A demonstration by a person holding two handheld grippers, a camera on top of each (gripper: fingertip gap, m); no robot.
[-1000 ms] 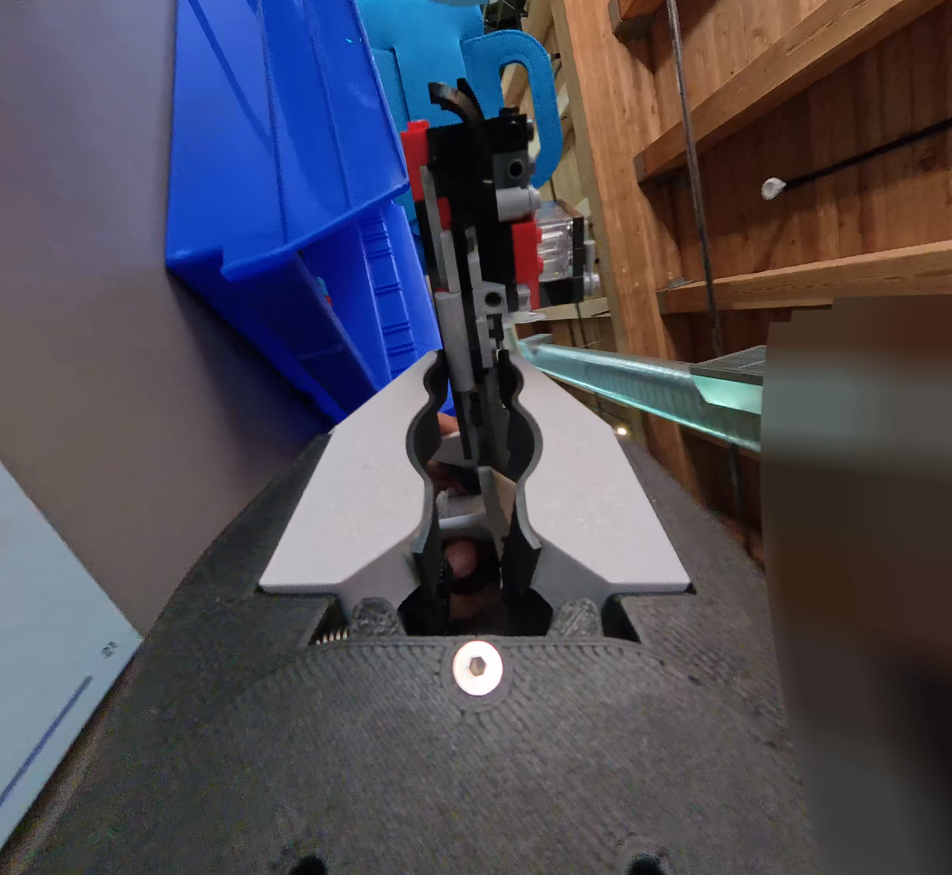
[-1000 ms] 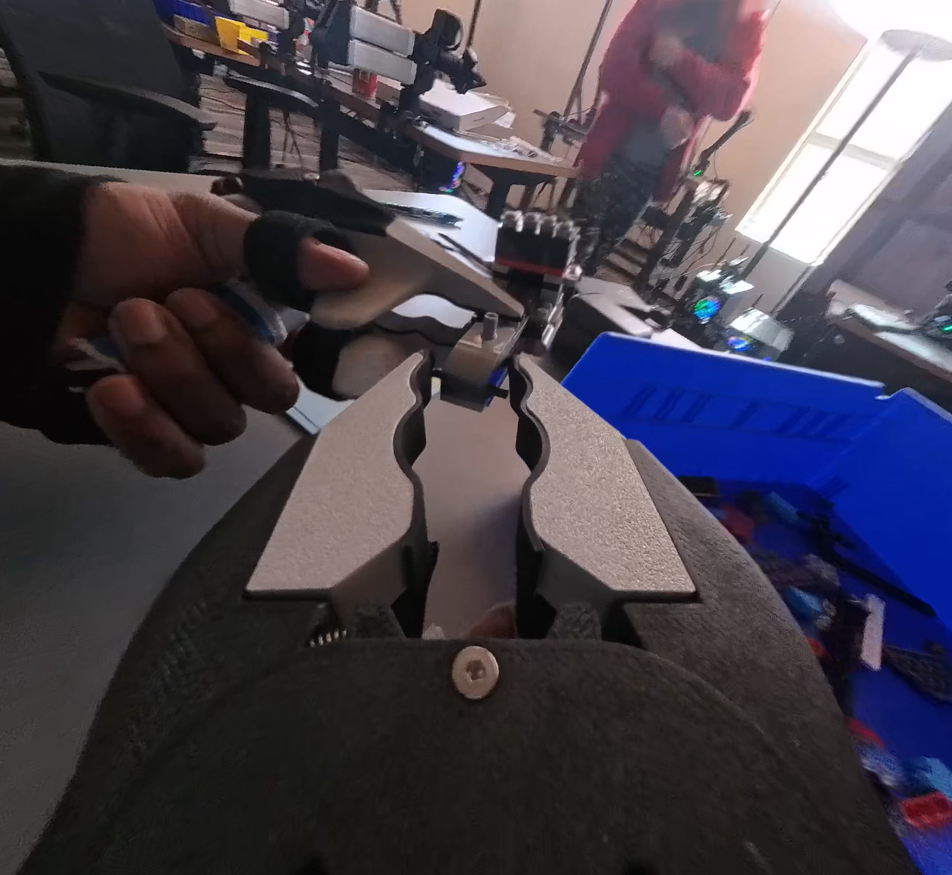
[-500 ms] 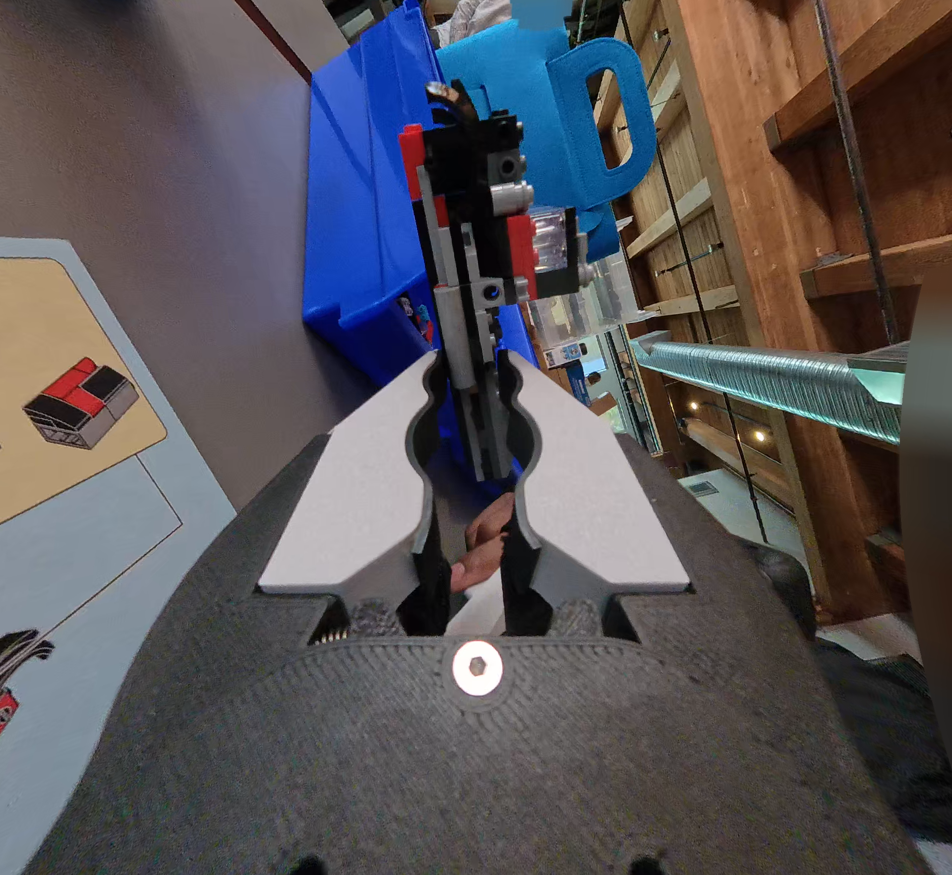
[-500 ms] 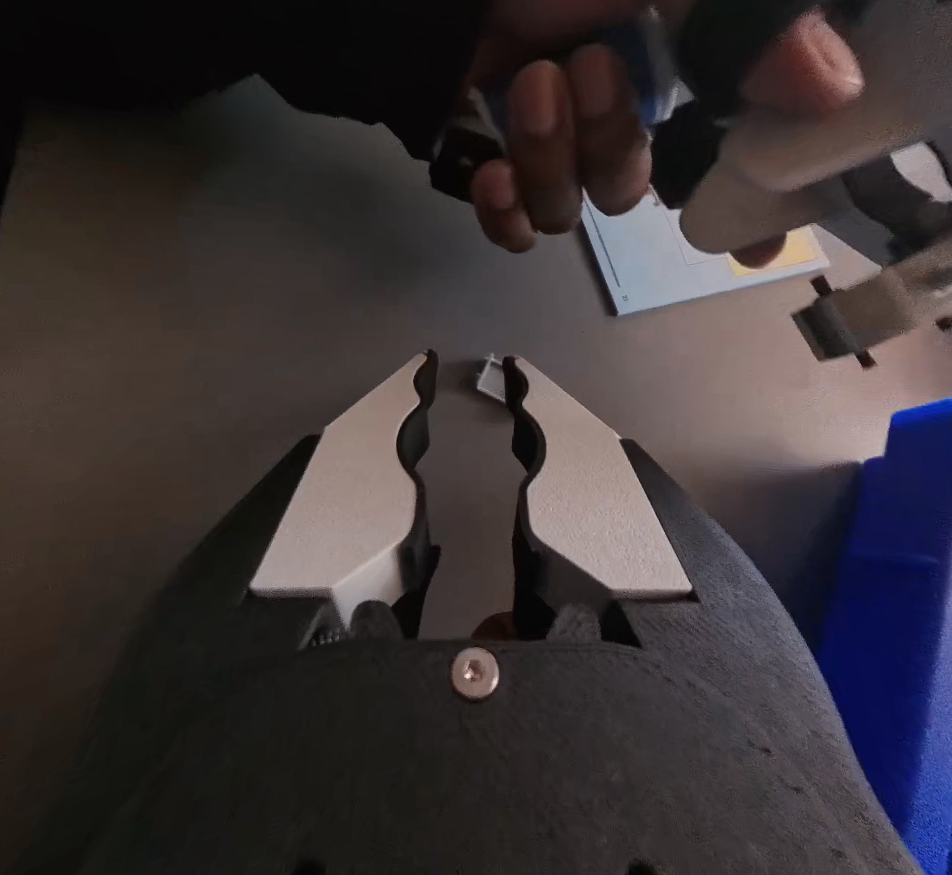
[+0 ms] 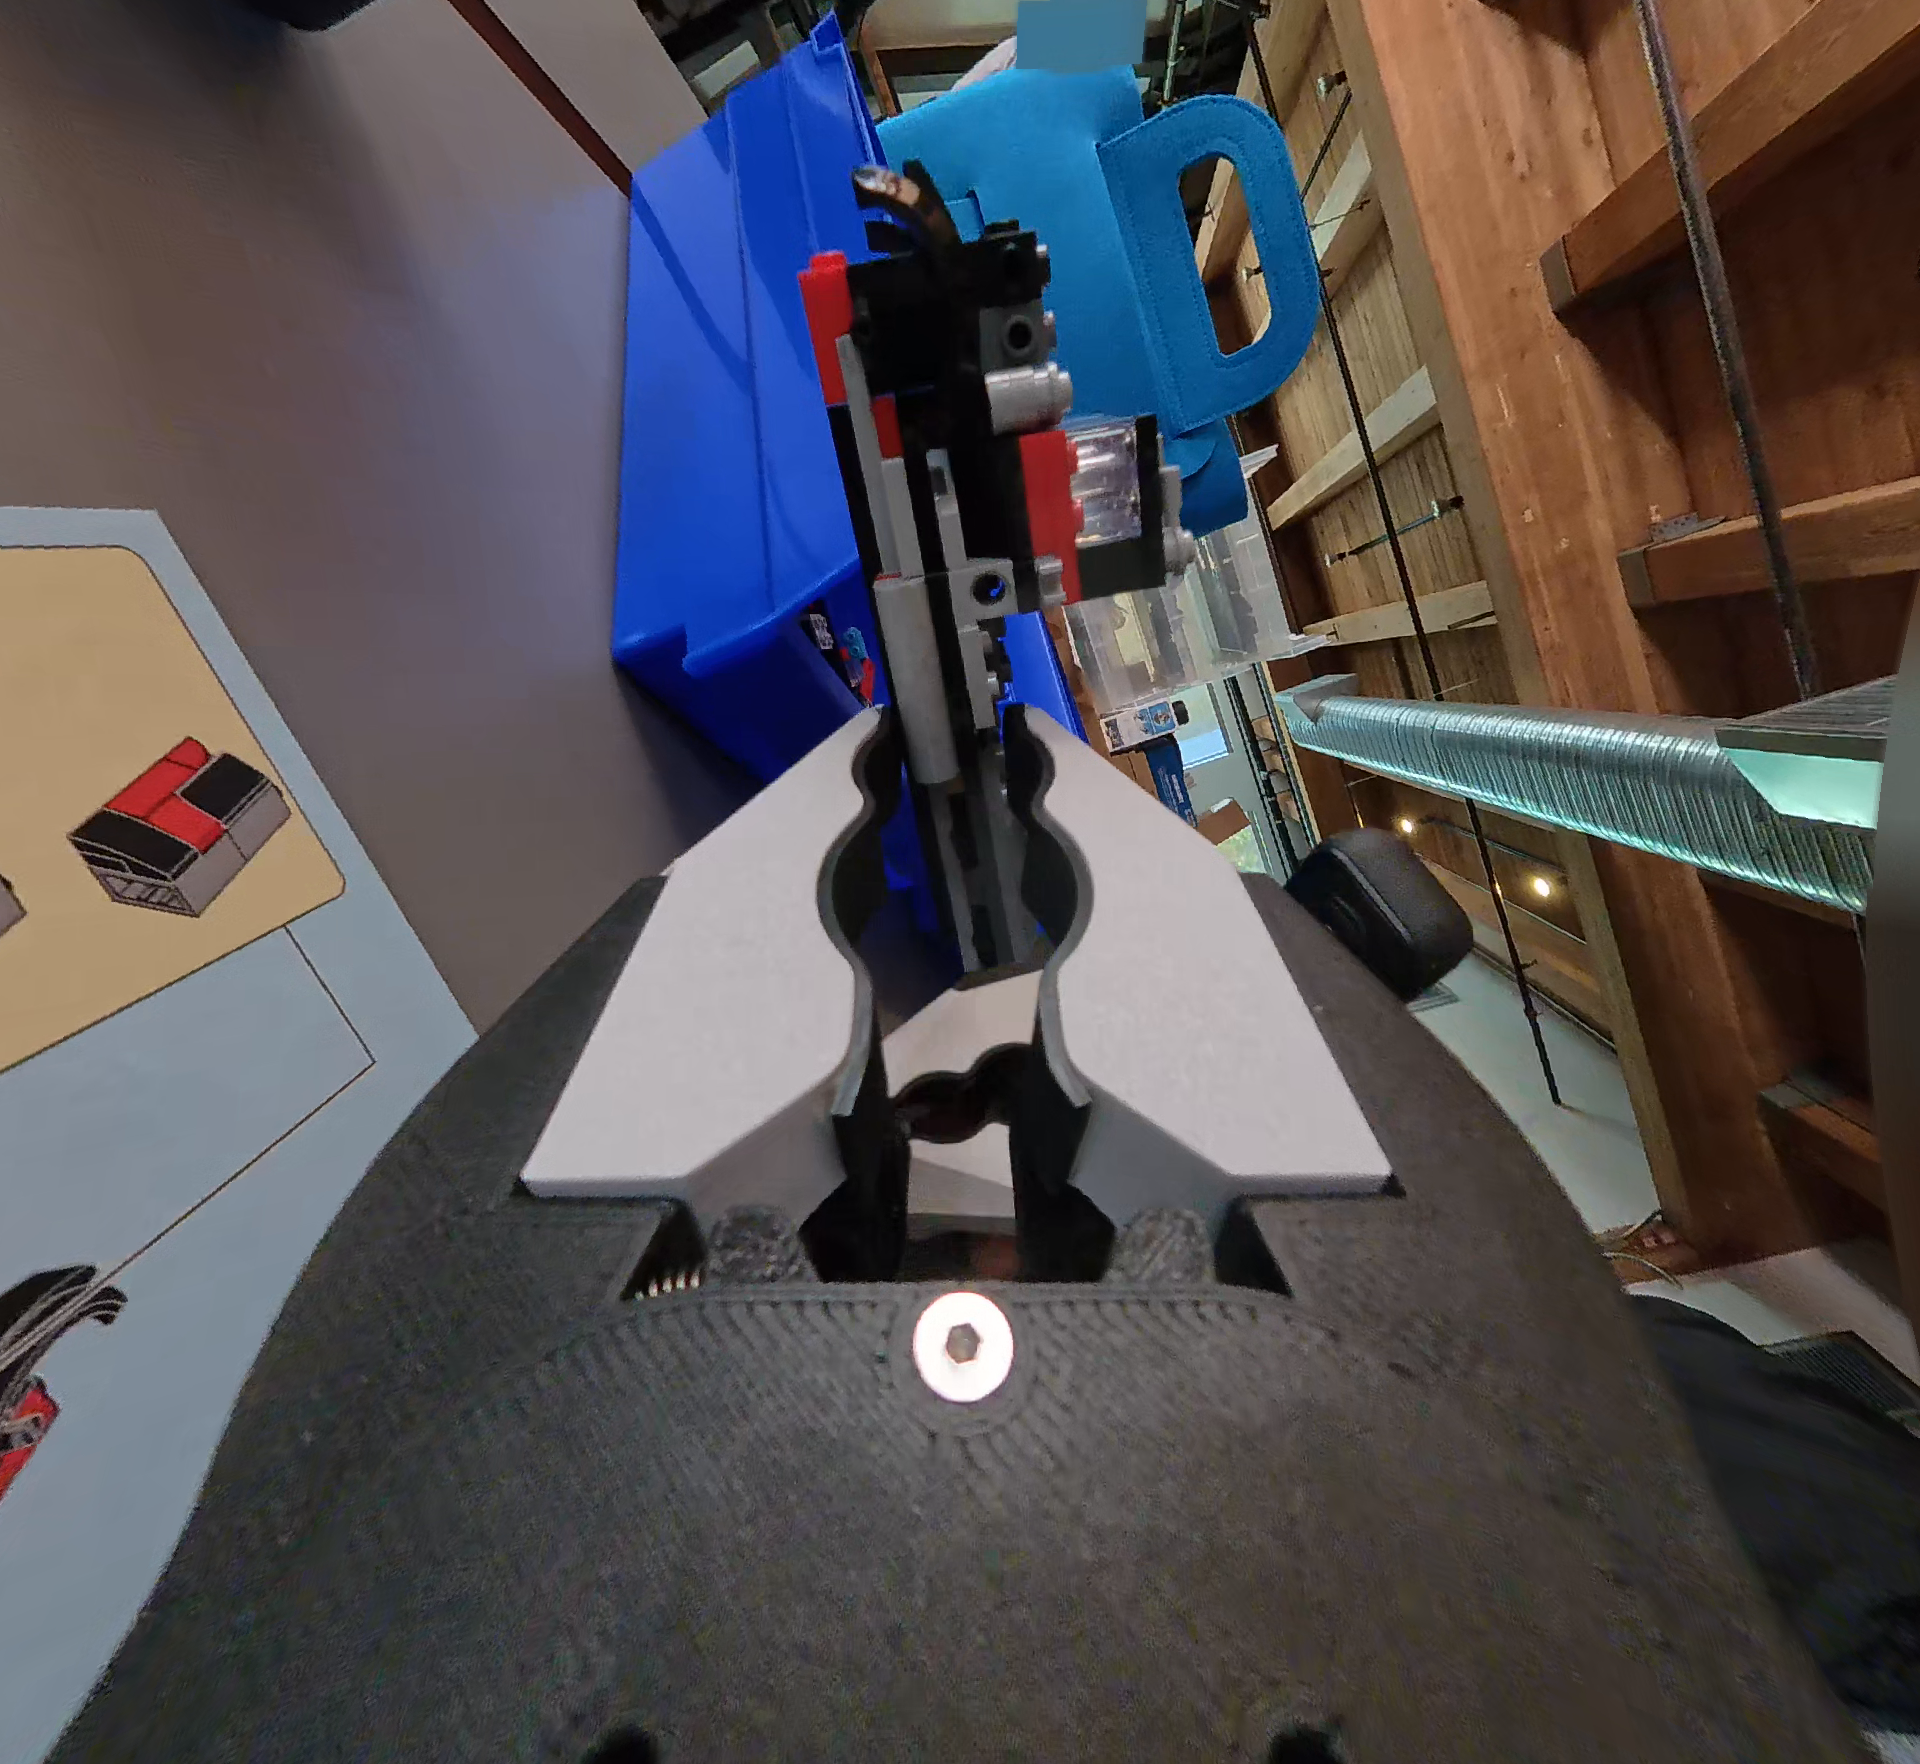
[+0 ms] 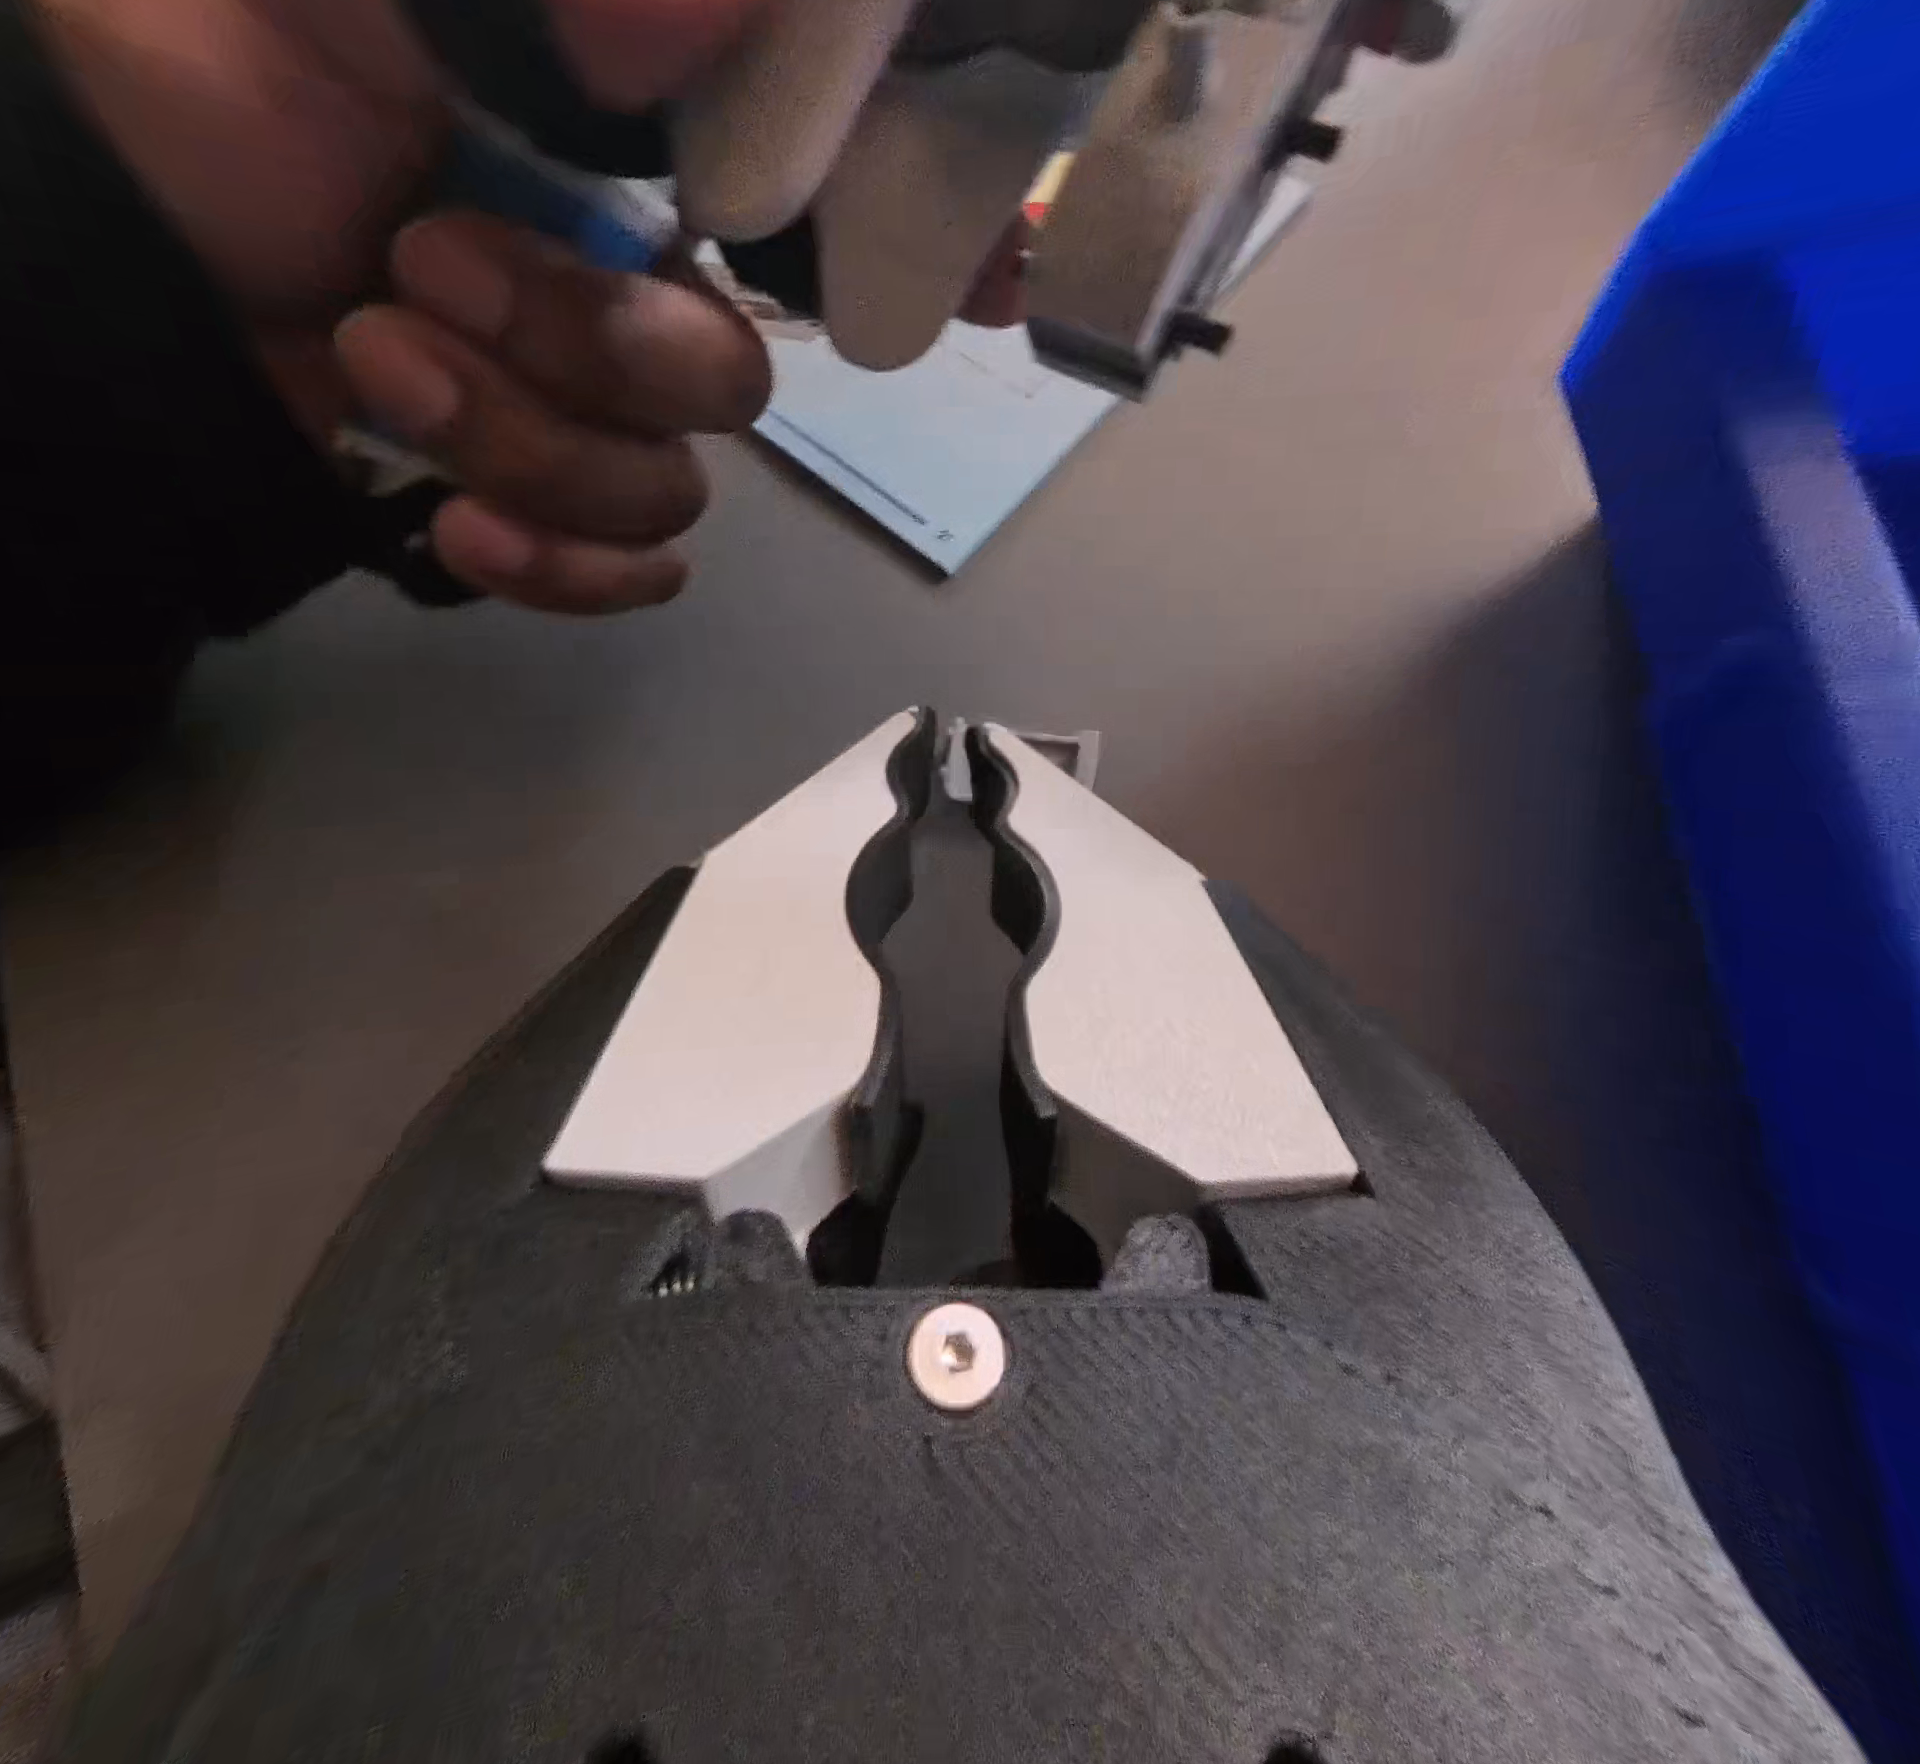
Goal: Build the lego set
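Left wrist view: the left gripper (image 5: pixel 951 727) was clamped on the lower end of a tall black, red and grey lego assembly (image 5: pixel 961 509), which rose through the centre of the frame. Behind it stood a blue plastic bin (image 5: pixel 727 467); an illustrated instruction sheet (image 5: pixel 156 831) lay at the left edge on the grey table (image 5: pixel 312 260).

Right wrist view: the right gripper (image 6: pixel 948 740) pinched a small grey lego piece (image 6: pixel 1065 750) at its tips, frame centre. A person's hand (image 6: pixel 416 260), blurred, occupied the upper left.
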